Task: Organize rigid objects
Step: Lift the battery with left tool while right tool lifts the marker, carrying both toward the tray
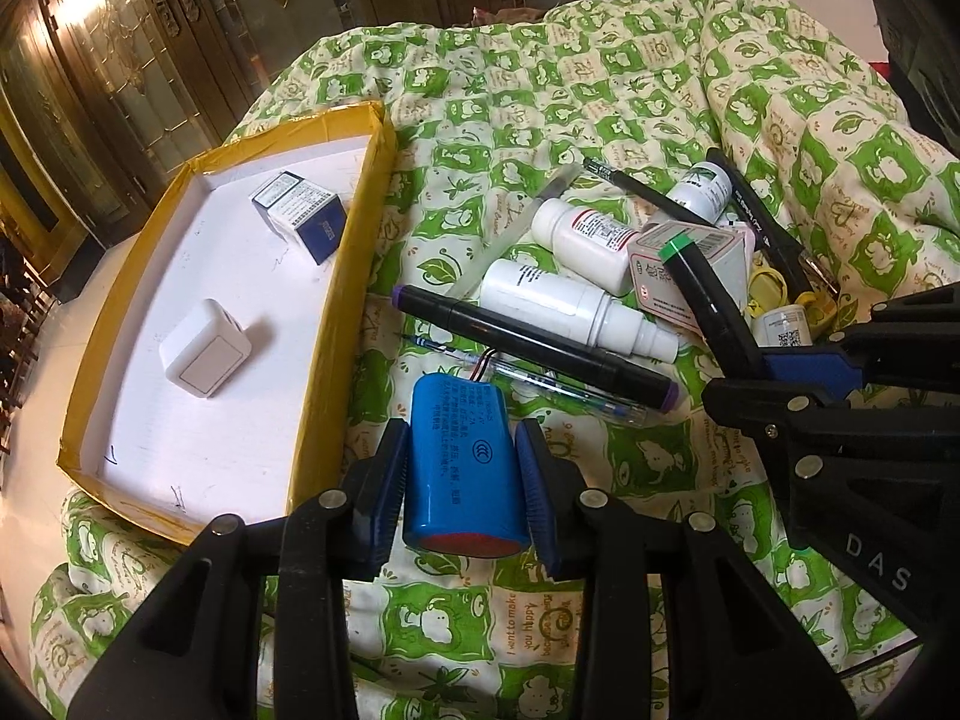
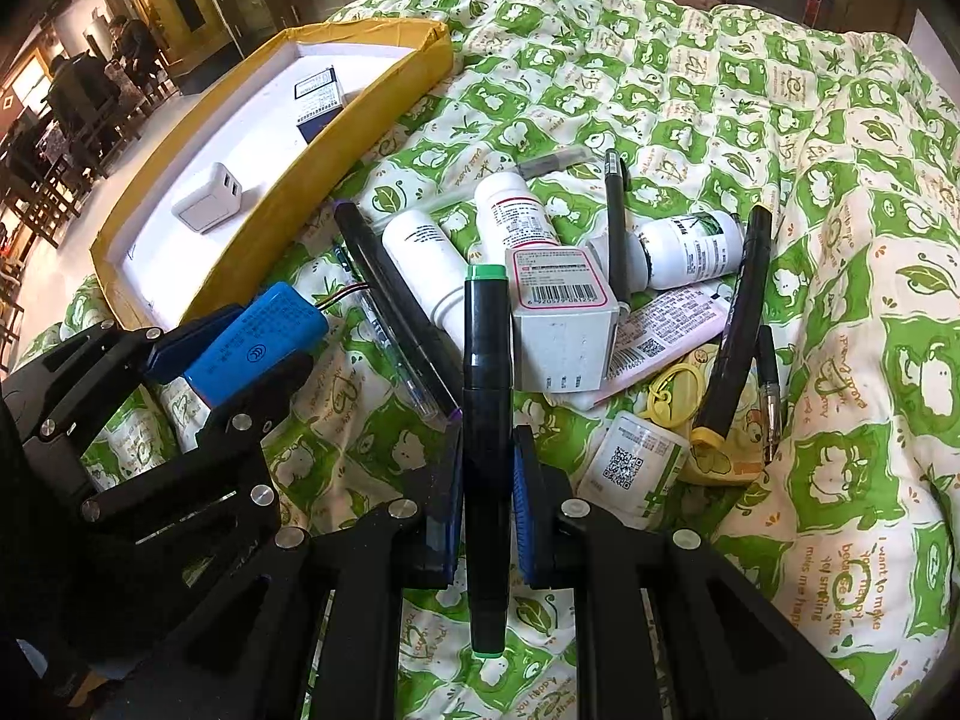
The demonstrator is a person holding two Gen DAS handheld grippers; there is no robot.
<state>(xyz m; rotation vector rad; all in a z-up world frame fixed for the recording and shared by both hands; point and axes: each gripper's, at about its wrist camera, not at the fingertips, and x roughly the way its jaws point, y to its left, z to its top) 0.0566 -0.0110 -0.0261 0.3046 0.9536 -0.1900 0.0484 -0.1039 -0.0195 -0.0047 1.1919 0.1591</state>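
Observation:
My left gripper (image 1: 462,480) is shut on a blue battery pack (image 1: 462,462), held just right of the yellow-rimmed box (image 1: 336,324); it also shows in the right wrist view (image 2: 252,342). My right gripper (image 2: 487,516) is shut on a black marker with green caps (image 2: 487,420), also seen in the left wrist view (image 1: 702,288). The box (image 2: 372,120) holds a white charger (image 1: 204,348) and a small blue-and-white carton (image 1: 300,210). A pile of white bottles (image 1: 558,294), cartons and pens lies on the quilt.
A purple-capped black marker (image 1: 540,348) and a clear pen (image 1: 540,378) lie ahead of the battery. A white carton (image 2: 558,312), yellow keyring (image 2: 675,396), more pens (image 2: 738,324) and a QR-labelled bottle (image 2: 636,462) sit around the right gripper. Green patterned quilt (image 2: 780,120) covers the bed.

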